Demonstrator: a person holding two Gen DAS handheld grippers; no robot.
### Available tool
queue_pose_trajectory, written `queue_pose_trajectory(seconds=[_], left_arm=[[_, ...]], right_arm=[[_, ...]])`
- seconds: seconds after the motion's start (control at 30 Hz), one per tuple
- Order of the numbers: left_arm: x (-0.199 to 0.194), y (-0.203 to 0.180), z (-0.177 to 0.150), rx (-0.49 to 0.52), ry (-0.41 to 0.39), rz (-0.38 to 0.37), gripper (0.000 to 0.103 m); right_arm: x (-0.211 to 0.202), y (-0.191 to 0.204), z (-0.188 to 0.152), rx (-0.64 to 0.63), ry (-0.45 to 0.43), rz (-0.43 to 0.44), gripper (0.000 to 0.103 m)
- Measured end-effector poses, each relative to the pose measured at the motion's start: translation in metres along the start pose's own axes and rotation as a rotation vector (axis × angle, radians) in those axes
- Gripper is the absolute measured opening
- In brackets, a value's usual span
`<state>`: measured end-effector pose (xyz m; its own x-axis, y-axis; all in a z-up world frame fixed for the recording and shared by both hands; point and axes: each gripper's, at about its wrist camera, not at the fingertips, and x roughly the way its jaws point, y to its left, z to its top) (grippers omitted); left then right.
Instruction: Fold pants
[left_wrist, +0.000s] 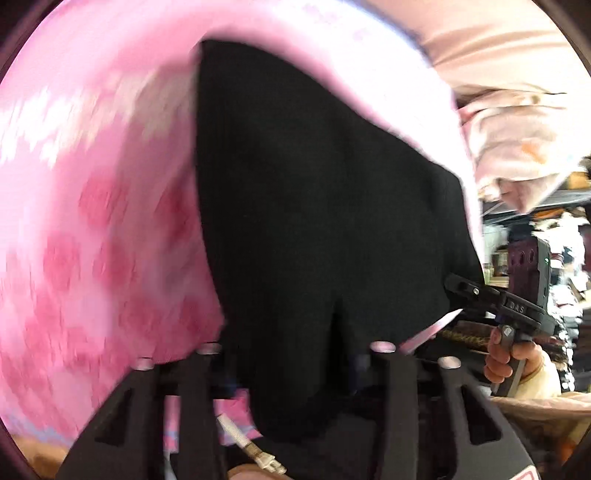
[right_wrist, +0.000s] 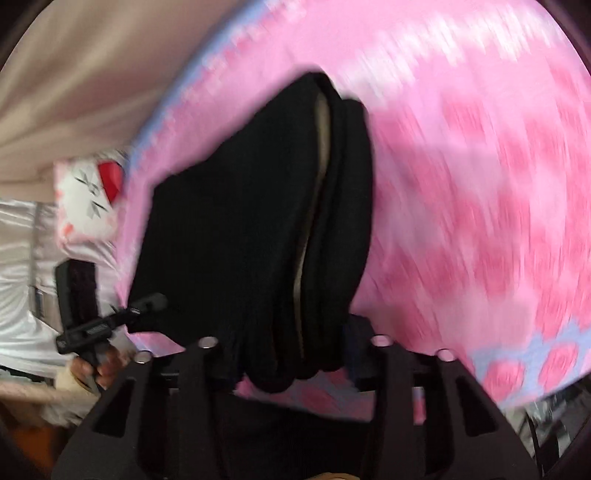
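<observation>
While both tools grip the black pants (right_wrist: 258, 229), the cloth hangs bunched over the pink blanket (right_wrist: 480, 184). The left tool (left_wrist: 295, 350) and right tool (right_wrist: 291, 343) each pinch an edge (likely a corner, though blur hides it), probably so the layers stay aligned for folding.

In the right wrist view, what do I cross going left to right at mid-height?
White bedding with a red heart → the other tool, gripping the pants' corner → black pants → pink patterned blanket.
</observation>
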<state>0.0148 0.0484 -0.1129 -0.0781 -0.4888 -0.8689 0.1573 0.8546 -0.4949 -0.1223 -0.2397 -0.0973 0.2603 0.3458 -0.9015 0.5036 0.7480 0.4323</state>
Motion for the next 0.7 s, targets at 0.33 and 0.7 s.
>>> queue_pose_trajectory(seconds=[0.33, 0.7], left_arm=[[0.000, 0.004, 0.034, -0.101, -0.115, 0.000, 0.059], [-0.006, -0.017, 0.046, -0.018, -0.090, -0.049, 0.032]], right_arm=[[0.013, 0.005, 0.035, -0.003, -0.072, -0.012, 0.077], [-0.006, 0.034, 0.031, -0.008, -0.088, 0.036, 0.035]])
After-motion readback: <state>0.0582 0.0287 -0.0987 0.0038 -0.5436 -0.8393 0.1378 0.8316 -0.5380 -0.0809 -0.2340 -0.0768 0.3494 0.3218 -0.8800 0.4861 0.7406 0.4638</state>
